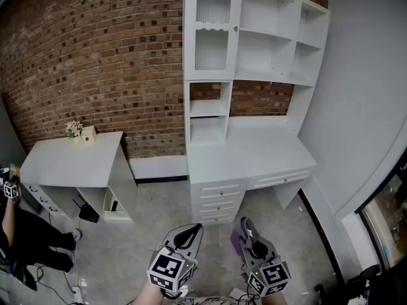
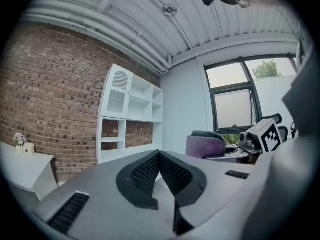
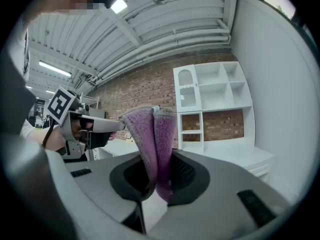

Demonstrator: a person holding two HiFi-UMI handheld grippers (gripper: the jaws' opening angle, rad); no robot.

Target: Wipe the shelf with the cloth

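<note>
The white shelf unit point(image 1: 254, 49) stands against the brick wall, above a white desk point(image 1: 251, 151) with drawers. It shows far off in the left gripper view as the shelf unit point(image 2: 131, 116) and in the right gripper view as the shelf unit point(image 3: 212, 104). My right gripper point(image 1: 245, 229) is shut on a folded purple cloth point(image 3: 152, 144), which sticks up between its jaws; the cloth point(image 1: 238, 241) also shows in the head view. My left gripper point(image 1: 191, 232) is shut, jaws touching, with nothing in it. Both are held low, well short of the desk.
A low white side table point(image 1: 73, 161) with a small flower pot point(image 1: 74, 129) stands at the left. A person in black point(image 1: 19, 230) stands at the far left edge. Grey concrete floor point(image 1: 159, 221) lies between me and the desk. A window point(image 2: 235, 101) is at the right.
</note>
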